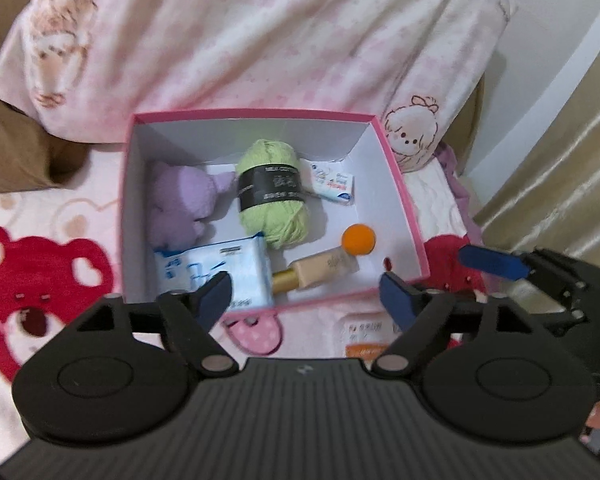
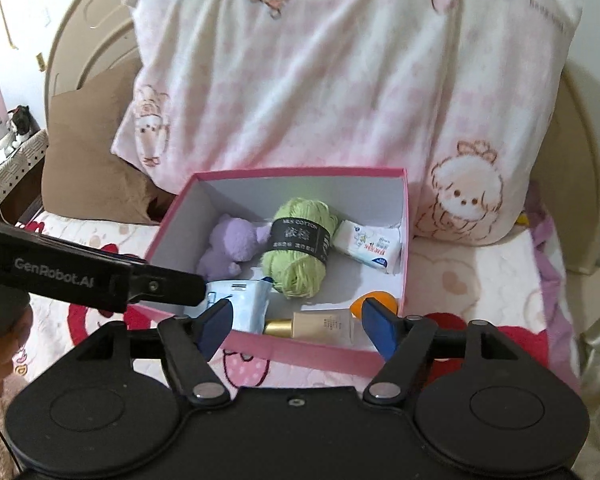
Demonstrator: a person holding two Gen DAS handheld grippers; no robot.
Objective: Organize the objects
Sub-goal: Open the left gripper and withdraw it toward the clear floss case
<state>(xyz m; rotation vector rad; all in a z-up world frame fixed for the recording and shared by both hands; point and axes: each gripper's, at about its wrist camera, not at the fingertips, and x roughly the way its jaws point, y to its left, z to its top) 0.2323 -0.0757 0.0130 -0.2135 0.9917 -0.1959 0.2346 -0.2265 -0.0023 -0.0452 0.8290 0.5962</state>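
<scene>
A pink box (image 1: pixel 404 204) (image 2: pixel 308 350) with a white inside sits on the bed. In it lie a purple plush toy (image 1: pixel 180 204) (image 2: pixel 232 248), a green yarn ball (image 1: pixel 272 196) (image 2: pixel 300 246), a small white tissue pack (image 1: pixel 334 184) (image 2: pixel 368 246), an orange ball (image 1: pixel 358 240) (image 2: pixel 380 300), a beige cosmetic tube (image 1: pixel 320 270) (image 2: pixel 316 324) and a blue-white wipes pack (image 1: pixel 216 272) (image 2: pixel 244 304). My left gripper (image 1: pixel 306 294) is open and empty at the box's near edge. My right gripper (image 2: pixel 296 324) is open and empty, also at the near edge.
A pink-and-white pillow (image 1: pixel 260 36) (image 2: pixel 340 68) leans behind the box. A brown cushion (image 2: pixel 88 156) lies at the left. The bedsheet (image 1: pixel 48 288) has red bear prints. An orange-and-white packet (image 1: pixel 366 338) and a pink item (image 1: pixel 256 332) lie in front of the box.
</scene>
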